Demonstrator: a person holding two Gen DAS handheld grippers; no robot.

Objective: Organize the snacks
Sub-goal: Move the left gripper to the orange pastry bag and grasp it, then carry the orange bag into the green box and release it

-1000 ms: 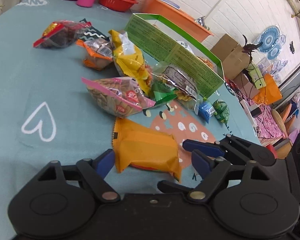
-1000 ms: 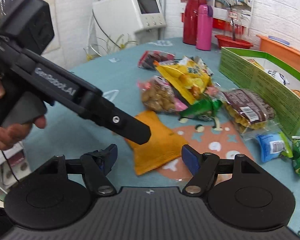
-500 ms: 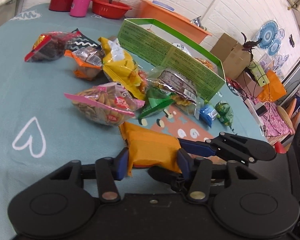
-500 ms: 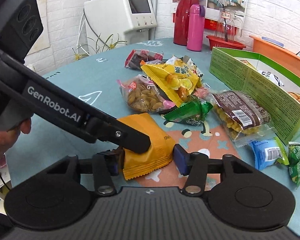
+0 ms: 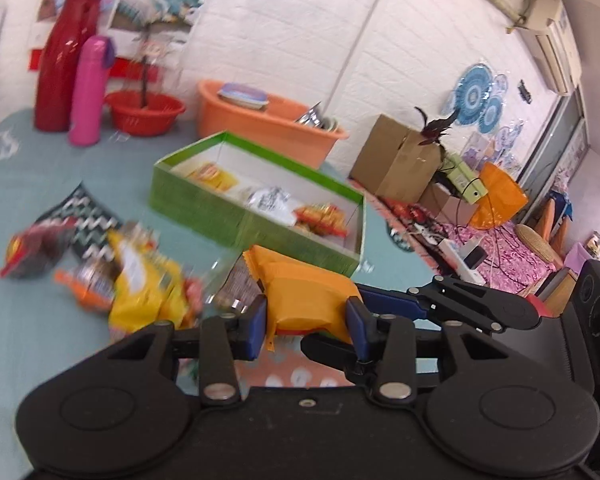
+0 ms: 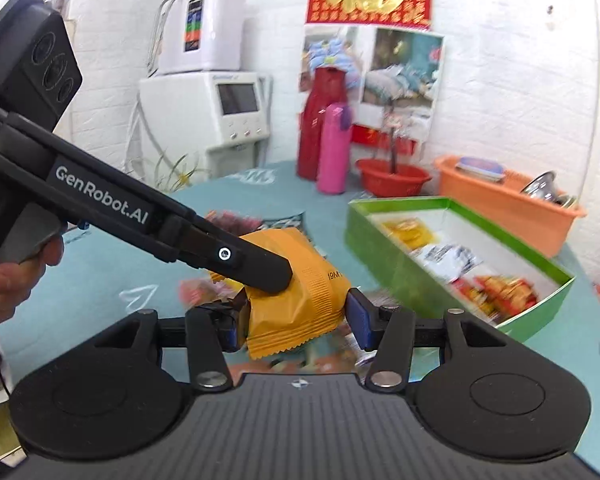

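Observation:
An orange snack packet (image 5: 304, 284) hangs above the teal table, held by both grippers at once. My left gripper (image 5: 306, 326) has its blue pads pressed on the packet's sides, and its jaws are still closing on it. My right gripper (image 6: 296, 322) is shut on the same packet (image 6: 300, 280) from the other end. In the right wrist view a left finger (image 6: 256, 268) lies across the packet's top. The green box (image 5: 236, 216) stands open beyond it with several snacks inside. Loose packets remain on the table, among them a yellow bag (image 5: 144, 280).
A red flask (image 5: 60, 60), a pink bottle (image 5: 88, 88), a red bowl (image 5: 144, 110) and an orange tub (image 5: 260, 124) line the table's far edge. A hand (image 6: 16, 276) grips the left tool. The green box (image 6: 400, 264) sits to the right.
Both grippers closed on the orange packet and lifted it off the table. The box interior has come into view and the loose snacks have dropped lower in the pictures.

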